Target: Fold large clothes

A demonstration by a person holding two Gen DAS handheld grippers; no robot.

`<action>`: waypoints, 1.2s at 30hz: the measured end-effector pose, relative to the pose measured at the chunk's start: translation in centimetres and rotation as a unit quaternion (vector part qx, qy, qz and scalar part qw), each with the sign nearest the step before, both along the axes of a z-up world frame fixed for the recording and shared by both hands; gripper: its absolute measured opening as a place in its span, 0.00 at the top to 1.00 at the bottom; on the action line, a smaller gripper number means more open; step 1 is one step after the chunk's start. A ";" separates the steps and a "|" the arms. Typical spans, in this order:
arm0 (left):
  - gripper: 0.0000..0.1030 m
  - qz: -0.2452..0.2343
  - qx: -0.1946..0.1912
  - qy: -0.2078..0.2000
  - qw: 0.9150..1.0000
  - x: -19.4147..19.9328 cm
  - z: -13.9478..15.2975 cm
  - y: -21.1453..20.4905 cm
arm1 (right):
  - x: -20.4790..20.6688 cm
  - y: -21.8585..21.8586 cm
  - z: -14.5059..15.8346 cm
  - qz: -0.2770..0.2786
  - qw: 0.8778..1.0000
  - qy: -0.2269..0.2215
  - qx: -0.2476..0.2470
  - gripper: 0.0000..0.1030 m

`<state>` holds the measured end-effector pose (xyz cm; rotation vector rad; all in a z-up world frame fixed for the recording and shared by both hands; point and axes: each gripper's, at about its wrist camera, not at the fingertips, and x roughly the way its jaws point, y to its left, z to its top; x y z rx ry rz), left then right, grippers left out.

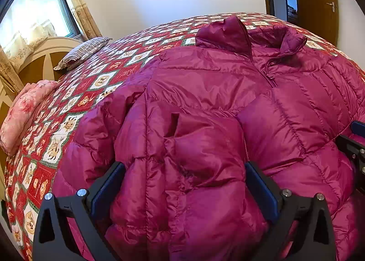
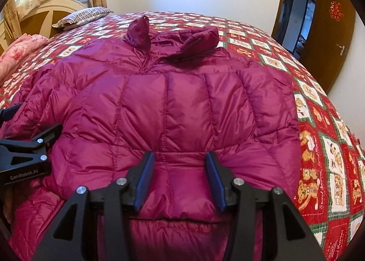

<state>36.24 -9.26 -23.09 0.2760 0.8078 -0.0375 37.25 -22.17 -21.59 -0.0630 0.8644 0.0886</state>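
A magenta quilted down jacket (image 1: 205,92) lies front up on the bed, collar at the far end, both sleeves folded across its chest. It also shows in the right wrist view (image 2: 173,101). My left gripper (image 1: 184,167) is open, its jaws wide on either side of the folded left sleeve (image 1: 200,147), just above it. My right gripper (image 2: 180,158) is open, its jaws on either side of the cuff of the folded right sleeve (image 2: 180,176). The left gripper (image 2: 34,144) also shows at the left edge of the right wrist view.
The bed has a red patterned quilt (image 1: 86,87) (image 2: 319,124). A striped pillow (image 1: 84,51) and a pink folded blanket (image 1: 25,110) lie near the headboard (image 1: 43,55). A brown door (image 2: 330,32) stands open at the far right.
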 end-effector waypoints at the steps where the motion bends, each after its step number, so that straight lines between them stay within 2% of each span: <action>1: 0.01 0.000 0.000 0.000 1.000 -0.1 0.0 -0.1 | 0.0 0.0 0.0 0.000 1.000 0.000 -0.002 0.50; 8: 0.01 0.000 -0.012 0.010 1.000 0.2 0.2 0.3 | 0.1 0.1 0.0 0.000 1.000 0.002 -0.003 0.49; 10: 0.01 0.000 -0.008 0.015 1.000 0.1 0.8 0.8 | -0.1 -0.4 0.5 0.003 1.000 0.003 0.009 0.42; 11: 0.01 -0.004 0.007 0.005 1.000 -0.4 1.7 1.0 | -0.5 -0.6 1.0 0.003 1.000 0.000 0.014 0.36; 14: 0.01 -0.016 0.017 -0.030 0.999 -2.7 4.6 2.9 | -2.9 -1.8 3.2 -0.016 0.998 -0.052 0.028 0.19; 16: 0.01 -0.016 0.018 -0.039 0.999 -4.2 5.6 4.6 | -4.0 -2.2 4.0 -0.016 0.997 -0.063 0.037 0.16; 18: 0.01 0.002 0.025 -0.042 0.999 -5.6 6.1 7.1 | -4.7 -2.1 4.1 -0.009 0.998 -0.060 0.034 0.16; 21: 0.01 0.066 0.060 -0.027 0.996 -7.2 5.1 11.4 | -5.9 -1.8 3.7 -0.001 0.997 -0.065 0.033 0.16; 22: 0.01 0.093 0.059 -0.011 0.994 -7.6 4.7 13.4 | -6.1 -1.6 3.6 0.000 0.997 -0.065 0.036 0.16; 26: 0.01 0.170 0.004 0.040 0.985 -10.0 3.0 20.4 | -6.9 -0.9 3.2 0.008 0.997 -0.066 0.039 0.16; 31: 0.01 0.181 -0.044 0.081 0.979 -12.1 0.7 23.4 | -7.9 -0.2 3.8 0.009 0.997 -0.073 0.040 0.16; 33: 0.02 0.182 -0.063 0.076 0.978 -12.5 0.5 23.6 | -8.5 -0.2 4.0 0.009 0.996 -0.076 0.046 0.16; 34: 0.04 0.179 -0.067 0.072 0.979 -12.5 0.4 23.5 | -8.7 -0.1 4.1 0.010 0.996 -0.077 0.046 0.16; 35: 0.17 0.172 -0.073 0.070 0.980 -12.6 0.5 23.2 | -9.0 -0.1 4.2 0.011 0.996 -0.078 0.044 0.16; 36: 0.37 0.163 -0.085 0.067 0.981 -12.6 0.7 23.0 | -9.2 0.0 4.2 0.012 0.996 -0.080 0.041 0.16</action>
